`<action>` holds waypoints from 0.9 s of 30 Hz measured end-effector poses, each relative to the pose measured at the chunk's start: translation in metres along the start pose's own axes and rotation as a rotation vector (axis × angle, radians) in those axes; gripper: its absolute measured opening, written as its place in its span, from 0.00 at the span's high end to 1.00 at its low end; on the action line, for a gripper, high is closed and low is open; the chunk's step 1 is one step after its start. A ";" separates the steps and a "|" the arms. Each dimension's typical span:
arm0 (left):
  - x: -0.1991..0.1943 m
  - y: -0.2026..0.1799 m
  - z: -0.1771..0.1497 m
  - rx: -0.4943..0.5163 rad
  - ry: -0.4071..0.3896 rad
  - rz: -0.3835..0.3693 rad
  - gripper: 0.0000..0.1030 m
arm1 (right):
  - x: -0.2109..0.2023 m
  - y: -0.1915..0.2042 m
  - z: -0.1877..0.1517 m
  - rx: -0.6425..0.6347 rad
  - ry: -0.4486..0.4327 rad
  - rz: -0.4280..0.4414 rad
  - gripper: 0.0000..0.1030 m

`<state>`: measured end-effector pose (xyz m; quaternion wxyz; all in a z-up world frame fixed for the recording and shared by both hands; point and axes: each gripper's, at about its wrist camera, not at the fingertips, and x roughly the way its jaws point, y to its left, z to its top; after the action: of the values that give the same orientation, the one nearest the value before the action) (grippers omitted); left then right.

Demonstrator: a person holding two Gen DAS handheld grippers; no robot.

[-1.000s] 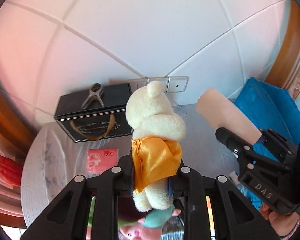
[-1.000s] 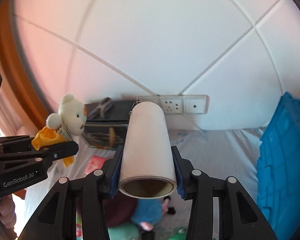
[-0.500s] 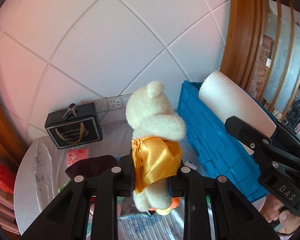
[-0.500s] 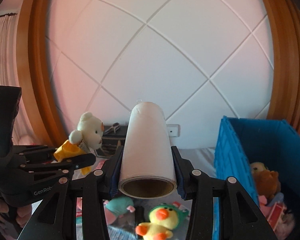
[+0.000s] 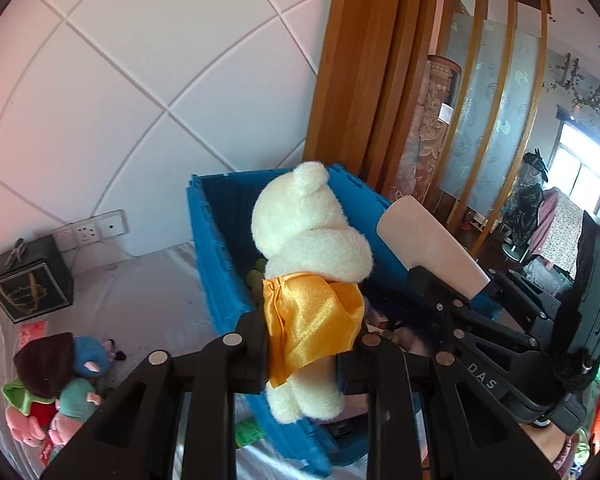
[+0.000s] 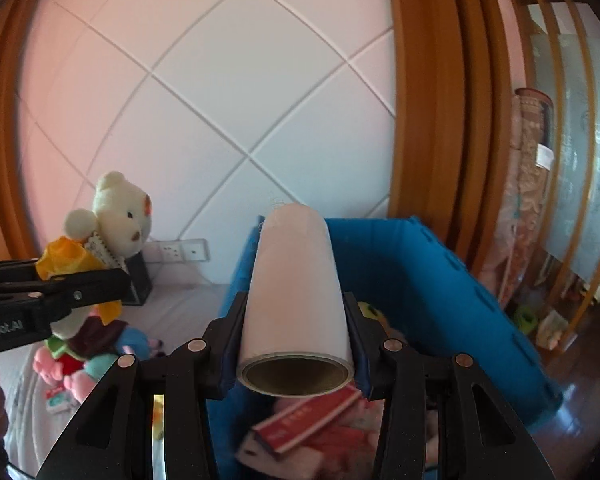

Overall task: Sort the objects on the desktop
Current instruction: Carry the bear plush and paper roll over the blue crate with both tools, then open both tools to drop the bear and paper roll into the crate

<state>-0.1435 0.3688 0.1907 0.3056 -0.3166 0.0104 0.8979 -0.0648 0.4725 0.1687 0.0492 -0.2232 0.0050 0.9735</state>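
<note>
One cream teddy bear (image 5: 308,264) in a yellow cape is pinched at the waist by the left gripper (image 5: 310,344), held above the near rim of one blue crate (image 5: 216,276); several plush toys (image 5: 56,384) lie heaped on the white table (image 5: 140,300).

One white roll (image 6: 296,300) is clamped between the right gripper (image 6: 296,344) fingers, over the crate's open top, where a red box (image 6: 304,420) lies inside.

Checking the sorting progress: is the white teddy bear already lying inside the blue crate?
No, the white teddy bear is clamped upright in the left hand-held gripper, above the blue crate.
</note>
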 end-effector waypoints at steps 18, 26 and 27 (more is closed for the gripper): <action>0.145 -0.138 -0.041 0.073 0.051 0.151 0.78 | 0.049 -0.168 -0.073 -0.033 0.125 -0.124 0.58; 0.148 -0.142 -0.038 0.069 0.028 0.201 0.70 | 0.058 -0.175 -0.072 -0.054 0.109 -0.143 0.58; 0.148 -0.140 -0.038 0.059 0.029 0.201 0.65 | 0.059 -0.175 -0.072 -0.054 0.110 -0.142 0.58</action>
<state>-0.1352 0.5545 0.1003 0.2229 -0.3178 0.0733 0.9187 -0.0693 0.6500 0.0808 0.1114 -0.2774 -0.0345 0.9537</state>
